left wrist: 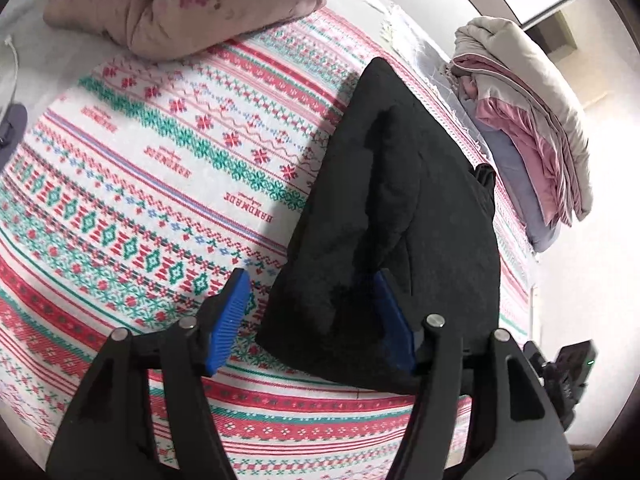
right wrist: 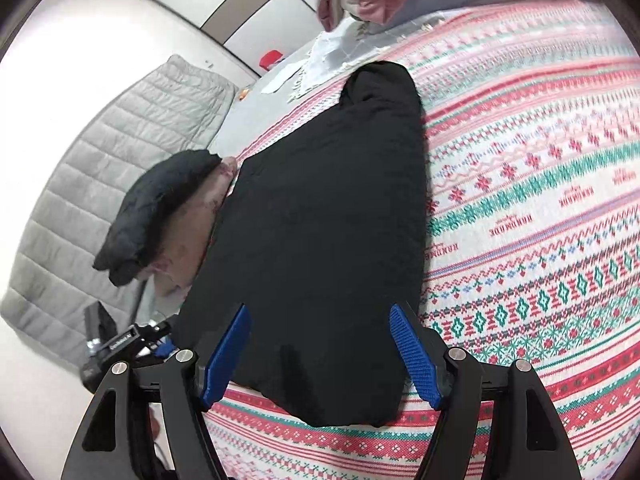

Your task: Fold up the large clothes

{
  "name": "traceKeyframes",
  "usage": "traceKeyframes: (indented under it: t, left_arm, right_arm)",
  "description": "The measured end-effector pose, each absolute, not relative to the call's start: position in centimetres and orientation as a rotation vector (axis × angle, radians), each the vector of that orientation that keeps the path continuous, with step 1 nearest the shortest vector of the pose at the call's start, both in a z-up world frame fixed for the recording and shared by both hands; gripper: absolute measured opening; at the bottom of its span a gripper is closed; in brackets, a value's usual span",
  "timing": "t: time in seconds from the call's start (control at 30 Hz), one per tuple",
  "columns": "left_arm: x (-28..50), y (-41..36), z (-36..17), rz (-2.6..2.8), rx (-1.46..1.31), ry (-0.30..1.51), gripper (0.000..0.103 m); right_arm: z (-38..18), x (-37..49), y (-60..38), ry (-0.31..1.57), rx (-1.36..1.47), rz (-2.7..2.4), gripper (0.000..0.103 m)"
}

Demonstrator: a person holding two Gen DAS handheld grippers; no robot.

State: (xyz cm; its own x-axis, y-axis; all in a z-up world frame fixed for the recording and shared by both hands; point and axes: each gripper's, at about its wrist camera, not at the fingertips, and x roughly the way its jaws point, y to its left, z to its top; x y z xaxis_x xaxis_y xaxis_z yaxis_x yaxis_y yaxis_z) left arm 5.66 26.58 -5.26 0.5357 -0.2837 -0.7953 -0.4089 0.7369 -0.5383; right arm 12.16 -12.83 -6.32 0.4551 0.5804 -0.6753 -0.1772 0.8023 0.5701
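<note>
A black garment (left wrist: 400, 216) lies folded into a long strip on a bed with a red, green and white patterned cover (left wrist: 140, 184). My left gripper (left wrist: 310, 304) is open above the garment's near corner, with one blue pad over the cover and the other over the cloth. In the right wrist view the same black garment (right wrist: 328, 220) runs away from me. My right gripper (right wrist: 320, 344) is open and straddles its near end, holding nothing.
A folded pink floral quilt (left wrist: 172, 12) lies at the far left of the bed. A pile of beige and pink bedding (left wrist: 532, 120) sits on the right. A dark folded garment on pink cloth (right wrist: 160, 212) and a grey quilted cover (right wrist: 120, 148) lie left of the right gripper.
</note>
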Motion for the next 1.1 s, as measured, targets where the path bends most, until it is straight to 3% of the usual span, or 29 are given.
traceKeyframes:
  t: [0.3,0.73,1.1]
  left_arm:
    - [6.5,25.5,-5.4,0.016,-0.779,1.003,0.078]
    - [7.3,24.8,-7.4,-0.059,-0.846,1.038,0.081]
    - [8.3,22.5,-8.6,-0.07,-0.71,1.076,0.095]
  right_arm:
    - [-8.5,13.9,-16.1,1.033,0.65,0.478,0.076]
    - [-10.6,16.1,-14.9,1.072,0.71,0.513,0.078]
    - [-12.4,17.8,-14.7,1.101,0.747,0.467,0.083]
